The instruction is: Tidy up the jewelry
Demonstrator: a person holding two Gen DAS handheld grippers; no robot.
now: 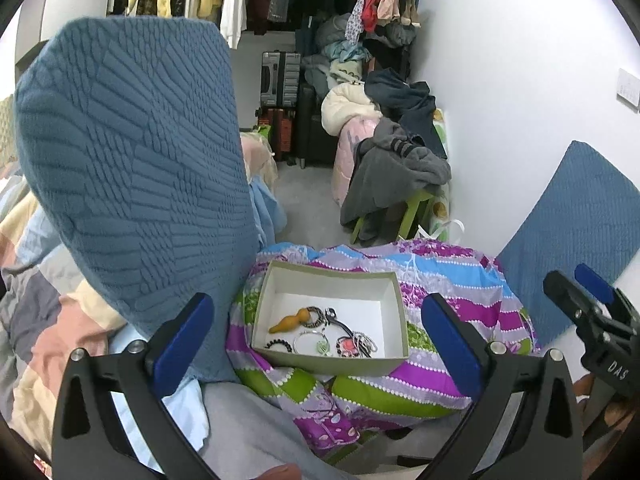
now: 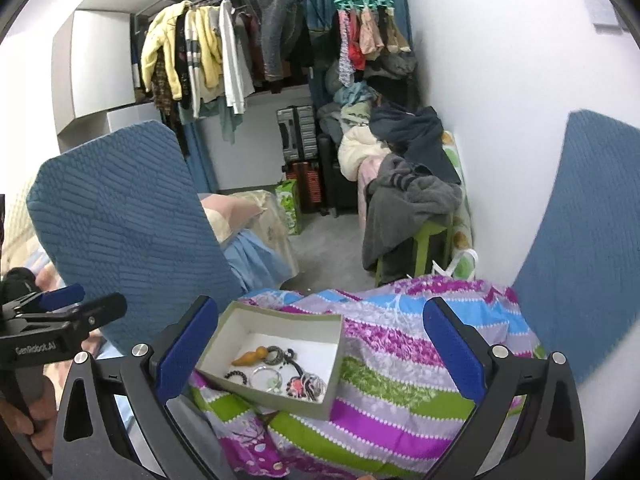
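At the far left of the right wrist view the left gripper [image 2: 80, 306] is showing from the side, lettered "GenRobot.AI", its jaws standing apart and holding nothing. Moving right, a tall blue quilted cushion [image 1: 132, 176] is filling the left half of the left wrist view. At lower centre of that view a shallow white box [image 1: 396, 320] is sitting on a striped purple, green and blue quilt [image 1: 452, 276], lying between the two blue-padded fingers [image 1: 182, 344] and just ahead of them, touching neither. Inside the box, from left to right, an orange gourd-shaped piece [image 1: 290, 320], a black bead bracelet [image 1: 280, 345], a silver ring bangle [image 1: 310, 340] and a tangle of patterned bands with a red-centred pendant [image 1: 347, 346] are resting on its floor. In the right wrist view the same box is lying lower left, nearer the left finger. At the far right of the left wrist view the right gripper [image 1: 576, 284] is reaching in, marked "DAS", its jaws also apart and empty.
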